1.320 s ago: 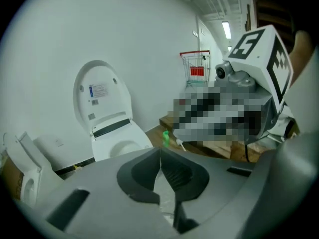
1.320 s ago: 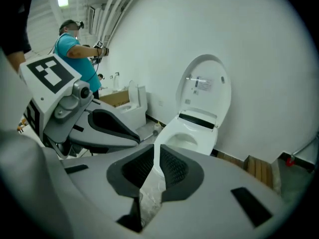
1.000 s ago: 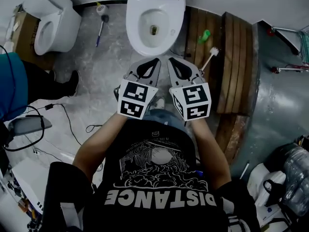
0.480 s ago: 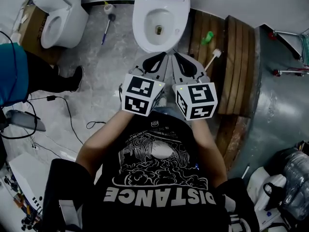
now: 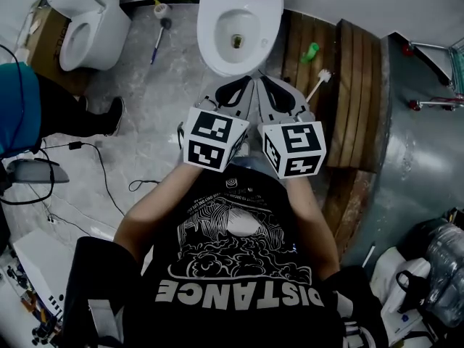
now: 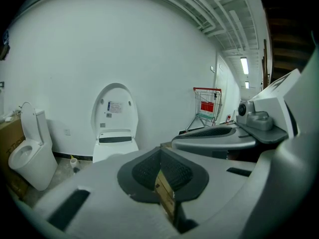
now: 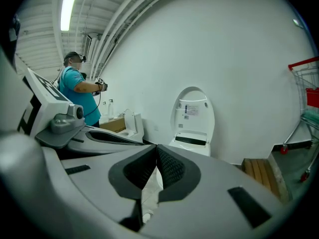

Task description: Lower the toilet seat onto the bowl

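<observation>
1. The toilet [image 5: 210, 46] stands against the wall. From above its bowl is uncovered, with nothing lying on the rim, so the result the task asks for is not there yet.
2. The toilet seat [image 6: 114, 114] stands upright behind the bowl, leaning back toward the wall. As far as I can tell it is folded up together with the lid, since both gripper views show one tall white oval. By my reading, the whole lowering is left to do.
3. The left gripper [image 5: 241, 87] is held out in front of the person's chest, short of the bowl. Its jaws are together and grip nothing — only a sliver of background shows through the slit.
4. The right gripper [image 5: 262, 87] sits just beside it, pointing the same way. Its jaws are likewise closed and empty, and it is clear of the seat.
5. What remains, I judge, is to reach forward to the raised seat, catch its upper edge and swing it down onto the rim.
6. A toilet brush [image 5: 319, 82] lies on the wooden platform [image 5: 348, 100] beside the bowl, out of the seat's path.
</observation>
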